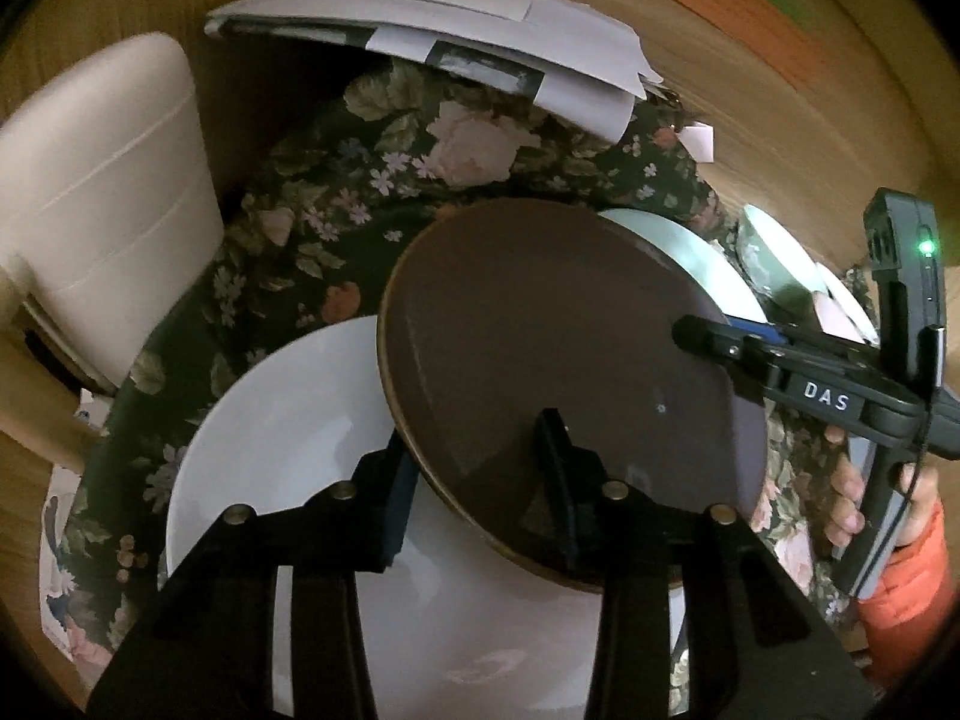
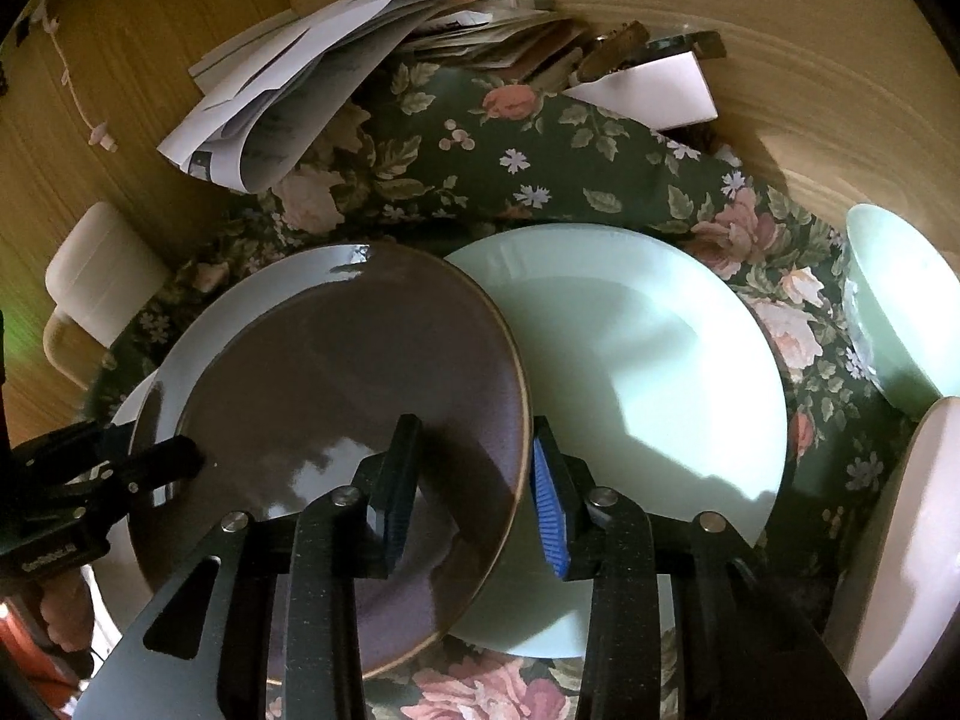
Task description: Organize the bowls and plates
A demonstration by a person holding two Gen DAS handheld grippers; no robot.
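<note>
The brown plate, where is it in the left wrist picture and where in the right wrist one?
Left wrist: the brown plate fills the centre right, tilted, its near rim between the left gripper's fingers.
Right wrist: the brown plate is centre left, its right rim between the right gripper's fingers.
Shared landmark: the green plate, just right of the brown plate in both.
</note>
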